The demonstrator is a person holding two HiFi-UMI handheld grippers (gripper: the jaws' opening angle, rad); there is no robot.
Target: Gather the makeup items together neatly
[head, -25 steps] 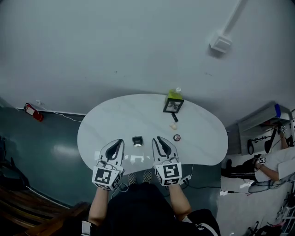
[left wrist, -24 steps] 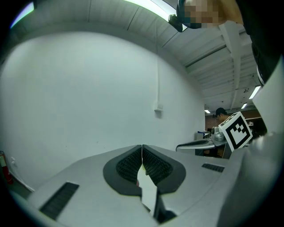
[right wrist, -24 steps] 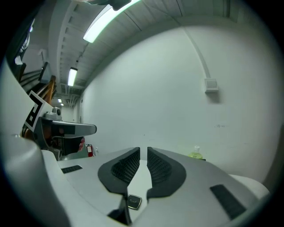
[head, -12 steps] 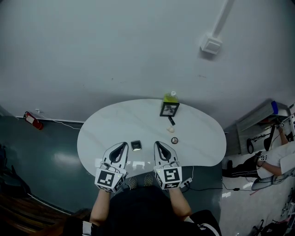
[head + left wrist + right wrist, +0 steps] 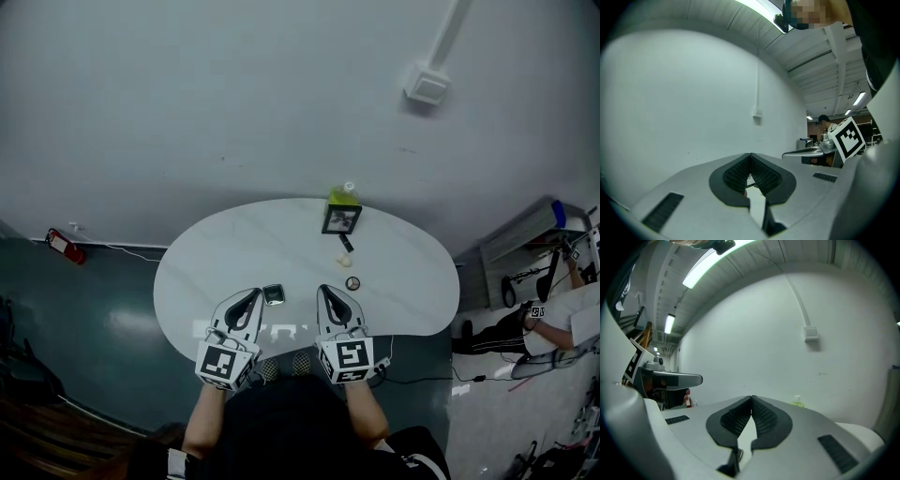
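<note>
A white oval table [image 5: 216, 253] carries the makeup items. A dark square compact [image 5: 273, 294] lies near the front, just right of my left gripper [image 5: 253, 292]. A round compact [image 5: 352, 283] sits right of my right gripper [image 5: 323, 289]. Behind it lie a small cream piece [image 5: 344, 262] and a black tube [image 5: 346, 244], then a framed mirror [image 5: 340, 219] and a green bottle [image 5: 345, 195]. Both grippers hover side by side over the near edge, pointing level at the wall. The left gripper [image 5: 750, 155] and right gripper [image 5: 752, 398] are shut with nothing between the pads.
A red fire extinguisher [image 5: 58, 243] lies on the dark floor at the left. A seated person [image 5: 562, 328] and cluttered benches are at the far right. A white wall with a junction box [image 5: 427, 86] stands behind the table. Cables [image 5: 422, 380] run under the table's near edge.
Both grippers have edged a little forward over the table's near edge, the left one nearer the square compact. The items on the table have stayed where they were.
</note>
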